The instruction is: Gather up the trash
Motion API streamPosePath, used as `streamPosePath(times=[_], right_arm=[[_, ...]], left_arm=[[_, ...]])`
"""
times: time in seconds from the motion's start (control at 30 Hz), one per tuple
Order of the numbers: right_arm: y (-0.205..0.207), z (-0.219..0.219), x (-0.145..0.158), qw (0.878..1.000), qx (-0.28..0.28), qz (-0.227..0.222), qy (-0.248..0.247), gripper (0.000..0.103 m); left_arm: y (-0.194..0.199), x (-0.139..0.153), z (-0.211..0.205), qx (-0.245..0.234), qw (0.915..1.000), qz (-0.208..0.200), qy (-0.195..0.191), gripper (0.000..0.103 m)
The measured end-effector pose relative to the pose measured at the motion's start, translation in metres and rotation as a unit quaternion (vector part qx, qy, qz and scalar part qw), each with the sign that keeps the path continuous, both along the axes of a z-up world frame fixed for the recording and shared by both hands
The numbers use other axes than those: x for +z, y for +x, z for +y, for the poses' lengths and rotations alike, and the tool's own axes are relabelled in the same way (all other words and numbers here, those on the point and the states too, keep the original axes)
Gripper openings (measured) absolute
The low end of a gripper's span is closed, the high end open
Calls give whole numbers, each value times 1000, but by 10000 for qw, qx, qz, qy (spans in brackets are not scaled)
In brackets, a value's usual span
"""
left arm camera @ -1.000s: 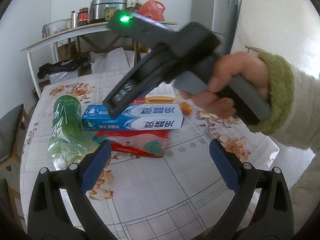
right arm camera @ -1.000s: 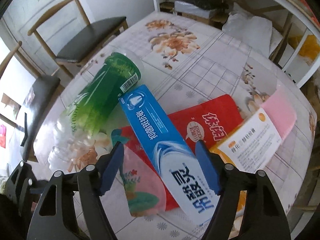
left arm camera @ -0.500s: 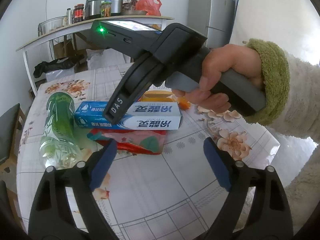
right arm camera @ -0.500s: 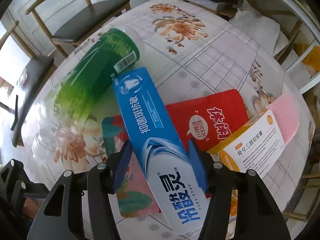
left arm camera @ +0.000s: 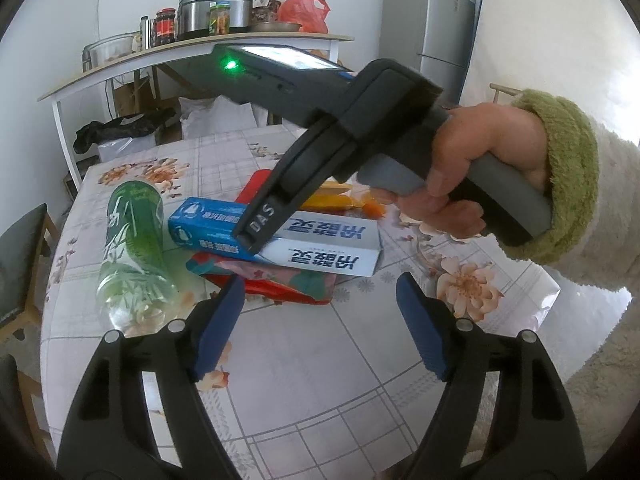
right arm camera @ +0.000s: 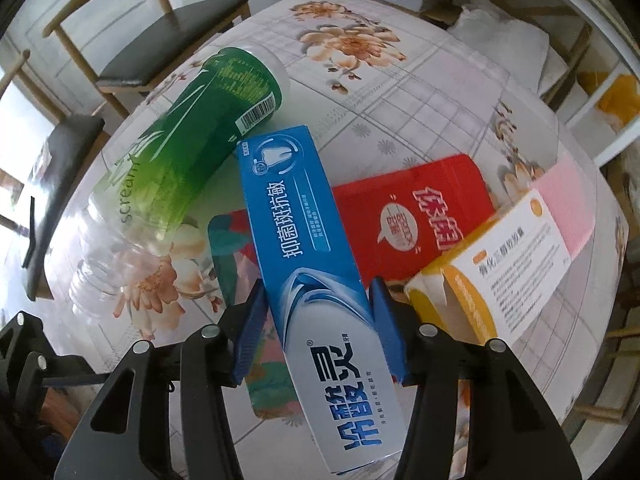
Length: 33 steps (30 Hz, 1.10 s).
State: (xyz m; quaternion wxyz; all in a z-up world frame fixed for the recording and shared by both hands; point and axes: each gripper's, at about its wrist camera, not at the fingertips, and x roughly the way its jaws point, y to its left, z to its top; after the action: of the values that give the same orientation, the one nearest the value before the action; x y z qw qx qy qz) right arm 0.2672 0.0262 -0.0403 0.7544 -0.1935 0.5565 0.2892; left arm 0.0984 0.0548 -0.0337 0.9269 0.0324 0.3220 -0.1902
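Observation:
A blue and white toothpaste box (right arm camera: 316, 264) lies on a red snack pouch (right arm camera: 420, 216) on the round table. My right gripper (right arm camera: 320, 336) has a blue pad against each long side of the box; the box still rests on the pouch. In the left wrist view the right gripper's fingers (left arm camera: 276, 208) reach down onto the toothpaste box (left arm camera: 320, 244). A green plastic bottle (right arm camera: 176, 136) lies on its side left of the box. A yellow and white carton (right arm camera: 500, 268) lies to the right. My left gripper (left arm camera: 320, 320) is open and empty, hovering above the table short of the pile.
The table (left arm camera: 304, 380) has a floral checked cover and a near edge at the right. Chairs (right arm camera: 160, 36) stand beside it on the bottle's side. A shelf (left arm camera: 192, 52) with pots and jars and a fridge (left arm camera: 432, 28) stand behind.
My right gripper has come down over the toothpaste box and its jaws have narrowed from wide open to touching the box's sides. My left gripper has drawn back slightly and stayed open.

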Motion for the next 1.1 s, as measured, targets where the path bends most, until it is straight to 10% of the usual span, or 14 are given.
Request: streamPosePath(times=[0.5,0.87,1.1], right_arm=[[-36,-79,6,9815,-1162,803,1296,52],[20,-150,34,9392,-2872,235,1865,84],[77,-147,1,8975,-4035,715,1632,91]], left_arm=[[-12,11,10,-317,9981,-12,-520,71],[1,7,0,-312,9978,192,-547,71],[2,2,-1,-261,9978,335,-518,71]])
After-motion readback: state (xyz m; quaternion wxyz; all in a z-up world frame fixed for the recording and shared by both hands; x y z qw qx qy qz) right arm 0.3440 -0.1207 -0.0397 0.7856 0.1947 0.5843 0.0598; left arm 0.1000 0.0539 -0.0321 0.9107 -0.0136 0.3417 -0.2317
